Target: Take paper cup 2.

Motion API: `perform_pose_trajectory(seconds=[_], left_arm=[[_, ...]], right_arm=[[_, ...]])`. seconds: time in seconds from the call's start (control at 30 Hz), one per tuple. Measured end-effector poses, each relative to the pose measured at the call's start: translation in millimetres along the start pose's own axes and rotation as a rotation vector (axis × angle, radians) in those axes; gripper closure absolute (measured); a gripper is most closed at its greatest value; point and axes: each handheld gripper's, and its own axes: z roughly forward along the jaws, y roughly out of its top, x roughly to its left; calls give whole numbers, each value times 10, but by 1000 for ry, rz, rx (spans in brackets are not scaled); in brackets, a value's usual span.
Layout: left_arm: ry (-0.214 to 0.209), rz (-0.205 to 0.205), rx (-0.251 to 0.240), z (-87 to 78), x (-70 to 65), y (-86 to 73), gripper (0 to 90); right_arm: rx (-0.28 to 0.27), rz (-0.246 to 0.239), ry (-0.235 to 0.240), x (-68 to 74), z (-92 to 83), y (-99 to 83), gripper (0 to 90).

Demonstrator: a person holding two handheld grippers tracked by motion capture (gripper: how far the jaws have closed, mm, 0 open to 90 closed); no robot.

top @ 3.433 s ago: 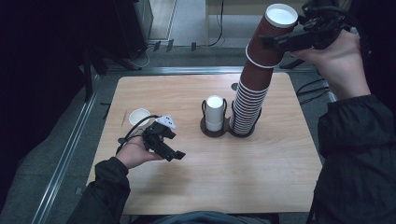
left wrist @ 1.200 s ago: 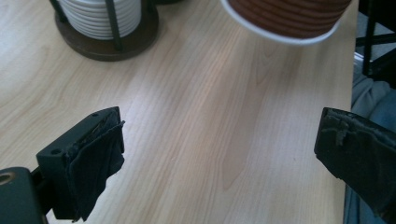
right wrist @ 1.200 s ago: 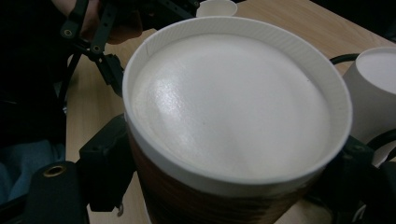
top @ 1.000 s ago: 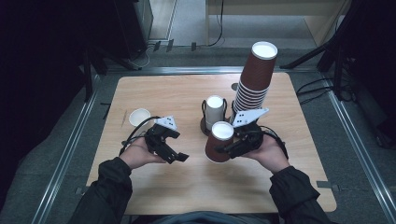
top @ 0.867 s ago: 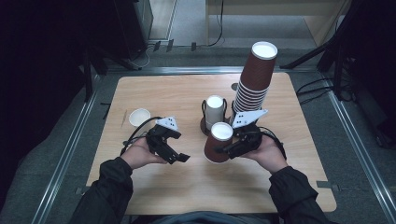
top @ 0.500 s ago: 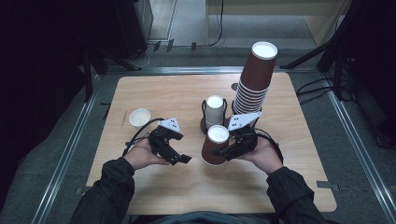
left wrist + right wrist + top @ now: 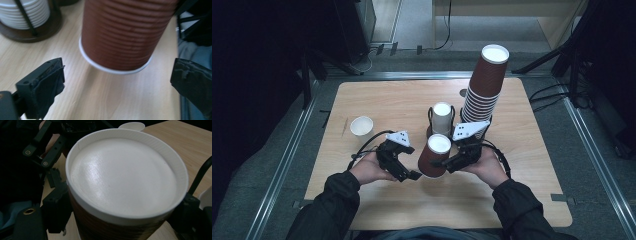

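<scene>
Brown cup (image 7: 434,156): we see it upside down, axis tilted, white base up, above the table (image 7: 377,100).
Right gripper (image 7: 446,163): clamped on its sides.
Left gripper (image 7: 408,173): jaws spread wide, empty.

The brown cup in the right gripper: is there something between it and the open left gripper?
Nothing visible. The left gripper is open, with bare table between its jaws. The brown cup, inverted and held by the right gripper, hangs just ahead.

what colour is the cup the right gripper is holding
Reddish-brown ribbed cup with a white rim, seen best in the left gripper view.
</scene>
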Motion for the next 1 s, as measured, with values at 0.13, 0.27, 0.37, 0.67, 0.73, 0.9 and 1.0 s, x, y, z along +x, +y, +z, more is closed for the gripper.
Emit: perform_pose_trajectory(seconds=[0.13,0.27,0.37,0.67,0.73,0.9,1.0], left_arm=[[-12,-2,-8,28,-3,1,0],[-18,7,-3,69,-14,9,0],[-27,11,-2,97,-15,17,0],[-45,16,-18,144,-34,44,0],[-44,19,-20,143,-40,49,0],[-47,14,-28,132,-24,41,65],[-47,15,-26,124,-14,41,74]], right_arm=[[-3,-15,15,23,48,8,197],[-22,-17,26,48,74,27,197],[-37,-18,34,69,81,41,197],[-88,-11,55,117,105,83,197],[-92,-8,59,130,118,84,197],[-105,12,63,120,132,70,201],[-111,23,65,111,131,61,202]])
